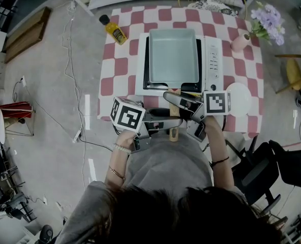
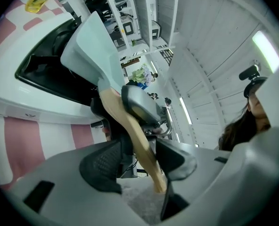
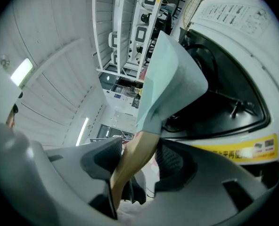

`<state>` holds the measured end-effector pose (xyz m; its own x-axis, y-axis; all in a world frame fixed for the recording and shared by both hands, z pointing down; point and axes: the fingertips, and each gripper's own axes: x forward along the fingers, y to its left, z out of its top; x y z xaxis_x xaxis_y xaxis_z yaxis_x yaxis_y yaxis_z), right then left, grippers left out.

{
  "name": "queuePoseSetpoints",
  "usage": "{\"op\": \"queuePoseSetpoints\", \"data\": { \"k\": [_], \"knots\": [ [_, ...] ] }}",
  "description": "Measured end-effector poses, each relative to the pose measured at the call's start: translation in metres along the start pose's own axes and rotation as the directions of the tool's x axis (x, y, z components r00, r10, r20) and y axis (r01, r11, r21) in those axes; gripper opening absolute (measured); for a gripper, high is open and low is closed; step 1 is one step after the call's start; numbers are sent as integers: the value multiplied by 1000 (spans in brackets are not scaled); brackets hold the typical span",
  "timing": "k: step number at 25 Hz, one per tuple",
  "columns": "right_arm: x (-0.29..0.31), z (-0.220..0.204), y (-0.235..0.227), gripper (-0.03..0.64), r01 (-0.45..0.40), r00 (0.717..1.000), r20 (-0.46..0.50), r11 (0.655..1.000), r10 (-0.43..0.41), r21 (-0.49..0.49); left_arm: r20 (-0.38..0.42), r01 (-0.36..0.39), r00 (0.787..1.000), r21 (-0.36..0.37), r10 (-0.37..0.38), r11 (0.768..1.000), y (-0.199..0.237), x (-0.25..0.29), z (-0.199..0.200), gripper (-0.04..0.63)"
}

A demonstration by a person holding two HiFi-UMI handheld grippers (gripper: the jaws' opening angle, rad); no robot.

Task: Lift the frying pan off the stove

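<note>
The pan (image 1: 172,52) sits flat on the stove (image 1: 212,60), its wooden handle (image 1: 174,132) pointing at the person. The left gripper (image 2: 135,159) and right gripper (image 3: 139,159) both straddle that handle with jaws apart, the wood only leaning on one pad and clamped by neither. Lifting now would likely let the handle slide or twist between the pads, so the pan's heavy far end drops back onto the stove.
</note>
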<state>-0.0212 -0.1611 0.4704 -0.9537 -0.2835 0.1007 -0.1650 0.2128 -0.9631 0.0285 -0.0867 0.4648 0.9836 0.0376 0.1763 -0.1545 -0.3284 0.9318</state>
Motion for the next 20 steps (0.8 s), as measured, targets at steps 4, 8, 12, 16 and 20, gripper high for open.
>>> {"op": "queuePoseSetpoints", "data": {
  "k": [4, 8, 12, 16, 20],
  "knots": [
    [-2, 0, -4, 227, 12, 1000, -8, 1000, -12, 3, -6, 6, 1000, 21, -6, 1000, 1, 0, 1, 222],
    [-1, 3, 1, 226, -32, 999, -1, 999, 32, 10, -5, 34, 999, 24, -34, 999, -4, 3, 2, 179],
    [0, 2, 3, 222, -53, 999, 6, 998, 53, 21, -7, 33, 999, 26, -33, 999, -4, 3, 1, 178],
    [1, 3, 5, 222, -68, 998, 4, 998, 68, 17, -8, 31, 999, 29, -31, 999, -4, 2, 1, 178],
    [0, 3, 6, 219, -77, 997, 25, 997, 76, 15, -13, 31, 999, 37, -30, 999, -5, 3, 0, 178]
  ]
}}
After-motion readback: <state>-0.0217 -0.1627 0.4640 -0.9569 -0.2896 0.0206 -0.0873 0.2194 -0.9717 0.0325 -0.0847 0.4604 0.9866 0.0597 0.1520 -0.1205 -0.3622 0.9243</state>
